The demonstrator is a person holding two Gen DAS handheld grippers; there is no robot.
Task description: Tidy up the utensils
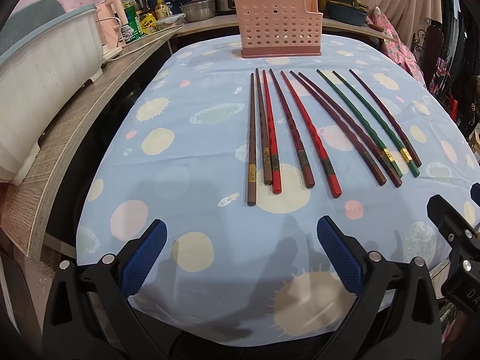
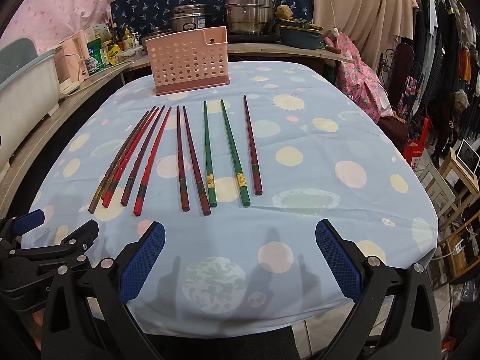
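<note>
Several chopsticks lie side by side on the blue patterned tablecloth (image 1: 186, 156), tips pointing away: brown ones (image 1: 252, 138) at the left, red ones (image 1: 309, 132), dark maroon ones (image 1: 345, 129) and green ones (image 1: 354, 114) to the right. In the right wrist view the green pair (image 2: 232, 150) lies right of centre. A pink perforated utensil holder (image 1: 279, 27) (image 2: 190, 60) stands upright beyond them. My left gripper (image 1: 241, 234) hovers open near the table's front edge, short of the chopsticks. My right gripper (image 2: 240, 235) is open too, holding nothing.
A wooden counter (image 1: 78, 114) runs along the left with a white dish rack (image 1: 45, 69), bottles and steel pots (image 2: 249, 9). Clothes racks and a person (image 2: 450, 126) stand far right. The table edge drops off at the right.
</note>
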